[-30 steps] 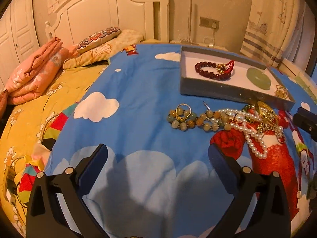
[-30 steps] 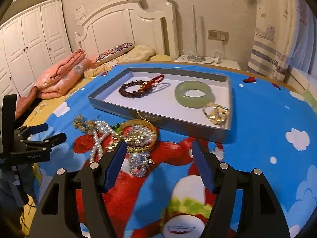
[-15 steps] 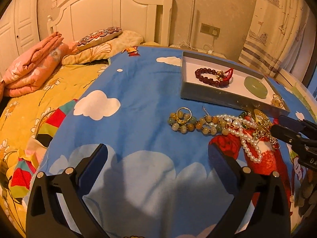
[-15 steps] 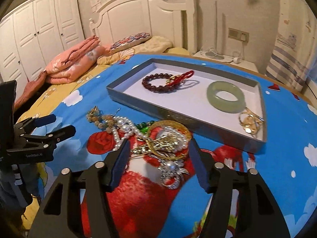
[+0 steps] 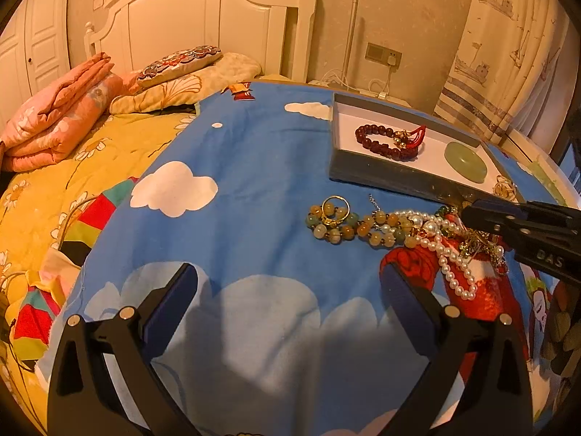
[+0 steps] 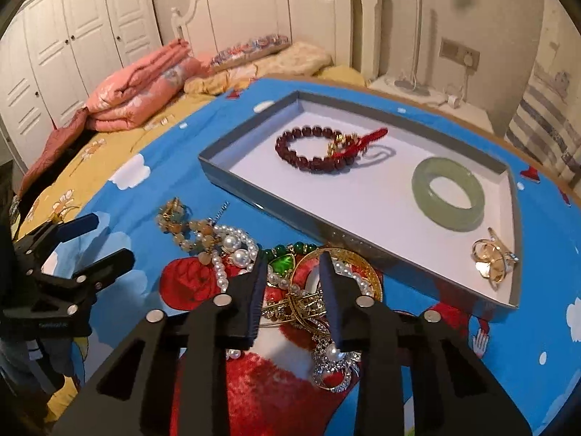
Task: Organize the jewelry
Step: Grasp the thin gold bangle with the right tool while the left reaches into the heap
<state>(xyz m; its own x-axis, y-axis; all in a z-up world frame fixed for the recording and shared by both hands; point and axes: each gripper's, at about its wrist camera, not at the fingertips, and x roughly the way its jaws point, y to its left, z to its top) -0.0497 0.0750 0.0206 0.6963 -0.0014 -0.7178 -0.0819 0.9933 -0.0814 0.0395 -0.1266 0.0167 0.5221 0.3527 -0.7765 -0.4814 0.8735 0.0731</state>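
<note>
Blue bedspread [image 6: 490, 345], jewelry pile [image 6: 301, 290] – half-hidden by closing right claw [image 6: 292, 290]

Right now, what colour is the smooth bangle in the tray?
Pale green; the bangle shows best in the right wrist view.

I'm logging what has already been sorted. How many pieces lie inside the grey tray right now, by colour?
Dark red: 1, the bead bracelet
Pale green: 1, the bangle
Gold: 1, the small ornament
Total: 3 in the grey tray
</note>
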